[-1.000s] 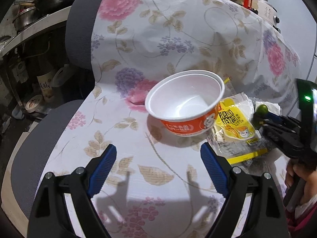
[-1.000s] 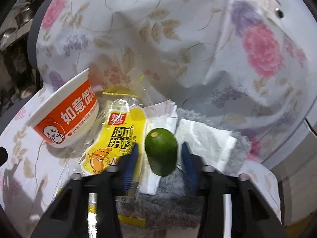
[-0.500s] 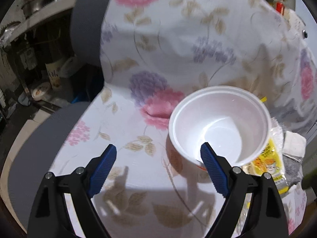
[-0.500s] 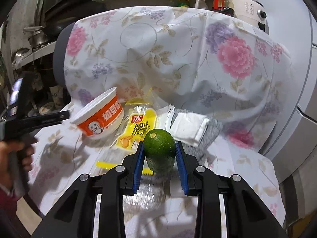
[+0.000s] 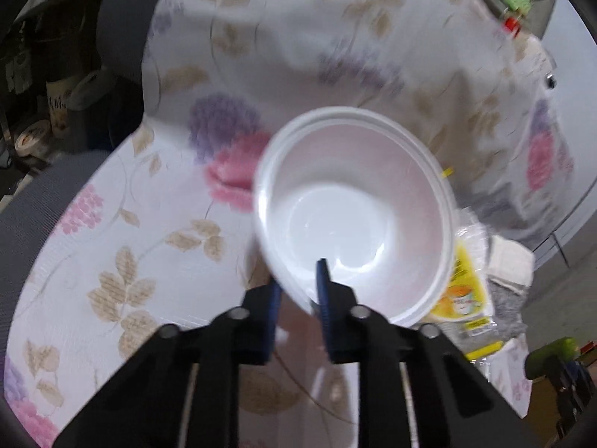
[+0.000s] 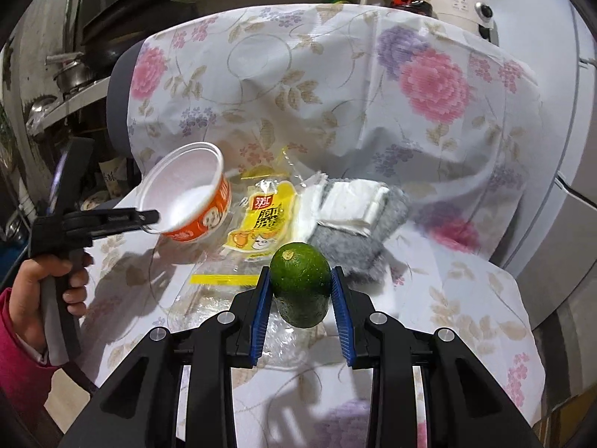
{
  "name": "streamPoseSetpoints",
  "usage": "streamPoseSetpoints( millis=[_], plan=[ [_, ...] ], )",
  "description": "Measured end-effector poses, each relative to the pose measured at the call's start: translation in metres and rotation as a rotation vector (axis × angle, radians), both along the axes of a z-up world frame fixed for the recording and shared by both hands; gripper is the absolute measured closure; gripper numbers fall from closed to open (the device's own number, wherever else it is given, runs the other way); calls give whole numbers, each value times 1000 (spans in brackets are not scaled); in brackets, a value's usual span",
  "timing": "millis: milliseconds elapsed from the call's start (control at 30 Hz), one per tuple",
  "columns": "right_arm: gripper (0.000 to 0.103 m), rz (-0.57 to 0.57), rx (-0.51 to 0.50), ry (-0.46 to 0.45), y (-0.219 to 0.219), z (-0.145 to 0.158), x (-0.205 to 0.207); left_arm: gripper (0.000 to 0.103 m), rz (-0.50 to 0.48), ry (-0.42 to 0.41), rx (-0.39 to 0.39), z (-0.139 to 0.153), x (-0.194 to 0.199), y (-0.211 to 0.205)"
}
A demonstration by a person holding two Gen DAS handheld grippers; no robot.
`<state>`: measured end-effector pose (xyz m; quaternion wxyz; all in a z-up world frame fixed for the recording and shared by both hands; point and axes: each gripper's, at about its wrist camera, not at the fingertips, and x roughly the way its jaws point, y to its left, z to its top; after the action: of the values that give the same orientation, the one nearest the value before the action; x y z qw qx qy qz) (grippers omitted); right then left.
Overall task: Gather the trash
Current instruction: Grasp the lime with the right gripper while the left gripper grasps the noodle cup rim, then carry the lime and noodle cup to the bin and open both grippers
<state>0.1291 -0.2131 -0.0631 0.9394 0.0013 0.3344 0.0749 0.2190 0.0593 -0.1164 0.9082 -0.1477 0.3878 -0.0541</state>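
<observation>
My left gripper (image 5: 298,280) is shut on the near rim of a white and orange paper bowl (image 5: 354,216), which is tilted and lifted off the flowered cloth; the bowl (image 6: 190,198) and left gripper (image 6: 149,218) also show in the right wrist view. My right gripper (image 6: 300,287) is shut on a green citrus fruit (image 6: 300,283) held above the cloth; the fruit (image 5: 552,354) shows at the lower right of the left wrist view. A yellow snack wrapper (image 6: 261,224) and a clear plastic bag (image 6: 216,298) lie on the cloth.
The flowered cloth (image 6: 335,112) covers a grey seat and backrest. Folded white tissues (image 6: 354,205) lie on a grey cloth (image 6: 358,246) to the right of the wrapper. Shelves with pots (image 6: 71,74) and bottles stand behind, and a white appliance (image 6: 462,3) at the back right.
My left gripper has moved up to the bowl, shut on its near rim and tipped it up. My right gripper has drawn back and up, still holding the green fruit.
</observation>
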Motion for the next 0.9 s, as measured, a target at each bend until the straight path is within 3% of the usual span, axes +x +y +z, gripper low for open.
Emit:
streamPoseSetpoints(
  millis=[100,300,500,900],
  plan=[
    [71,-22,22,-25,-9,7,-11,100,-13,-51,14,16,-16,-3],
    [71,-56,51,-81,-27,26,-35,100,-55,-122,-13,46,-53,-15],
    [71,-122,83,-134,-58,41,-65,100,-138,-202,48,68,-95,-60],
    [71,-334,65,-155,-139,39,-152,100,-398,-207,42,53,-158,-164]
  ],
)
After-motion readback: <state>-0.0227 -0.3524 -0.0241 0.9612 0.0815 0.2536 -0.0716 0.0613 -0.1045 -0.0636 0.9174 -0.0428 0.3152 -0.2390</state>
